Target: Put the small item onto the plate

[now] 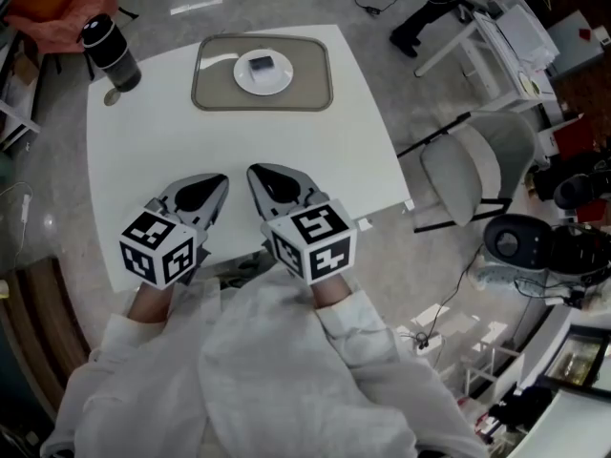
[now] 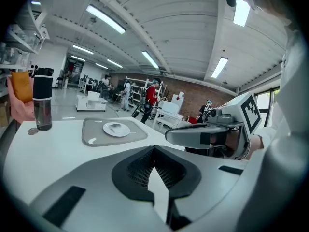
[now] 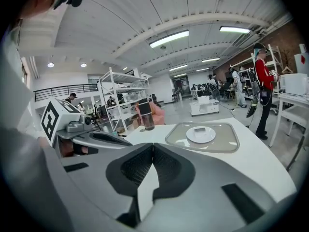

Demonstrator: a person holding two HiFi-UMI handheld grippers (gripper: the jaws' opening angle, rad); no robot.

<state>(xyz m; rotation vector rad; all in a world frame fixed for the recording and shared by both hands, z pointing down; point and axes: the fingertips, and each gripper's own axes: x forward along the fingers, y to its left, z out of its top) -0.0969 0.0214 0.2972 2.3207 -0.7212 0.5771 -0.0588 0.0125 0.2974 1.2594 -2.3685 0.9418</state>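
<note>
Small item point(image 1: 263, 64) on plate point(image 1: 250, 82), bottle point(image 1: 111, 52) left.

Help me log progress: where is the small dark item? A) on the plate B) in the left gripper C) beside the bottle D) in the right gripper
A: the small item lies on the plate; the left gripper and right gripper are shut, empty.

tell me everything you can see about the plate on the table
The plate is small, round and white, with a smooth surface that looks like ceramic, though the material can't be confirmed. It lies flat near the middle of a grey mat with rounded corners, at the far side of the white table. A small dark item, flat and roughly rectangular, rests on the plate's centre. Nothing else touches the plate.
</note>
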